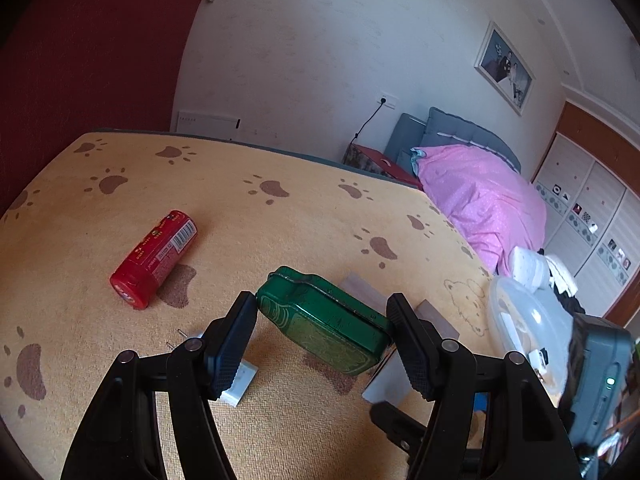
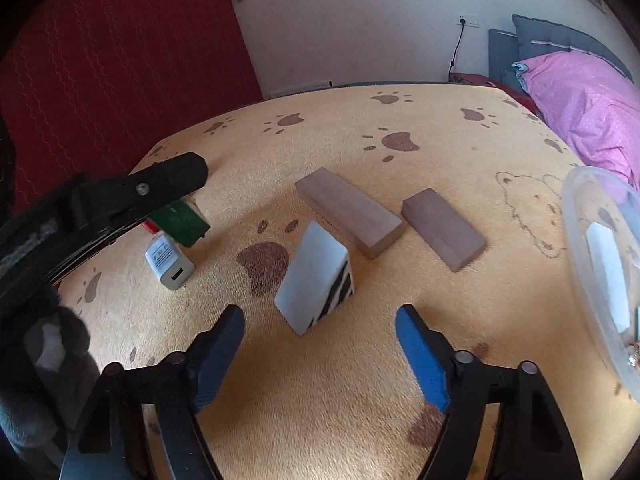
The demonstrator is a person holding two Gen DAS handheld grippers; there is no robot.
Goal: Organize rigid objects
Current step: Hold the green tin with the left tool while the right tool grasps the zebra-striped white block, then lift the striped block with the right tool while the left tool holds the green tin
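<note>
Left wrist view: the left claw (image 1: 322,326) is seen clenched on a green tin (image 1: 324,320), which is gripped at its two ends by the dark pads and is held tilted above the desk (image 1: 280,216), a surface covered by a yellow cloth printed with brown paw marks. Taking the green tin as landmark, a red can (image 1: 154,260) is seen lying on its side well to the left of it and farther back, and a white charger (image 1: 240,384) is partly hidden just below it. To the right of the tin, a clear plastic container (image 1: 528,320) is seen at the desk's edge. Right wrist view: the right claw (image 2: 320,344) is shown released, with nothing between its blue pads; a white block with black stripes (image 2: 316,284) lies just ahead of it, untouched. Right of the tin and beyond the striped block, two brown wooden blocks (image 2: 348,212) are laid side by side but apart.
</note>
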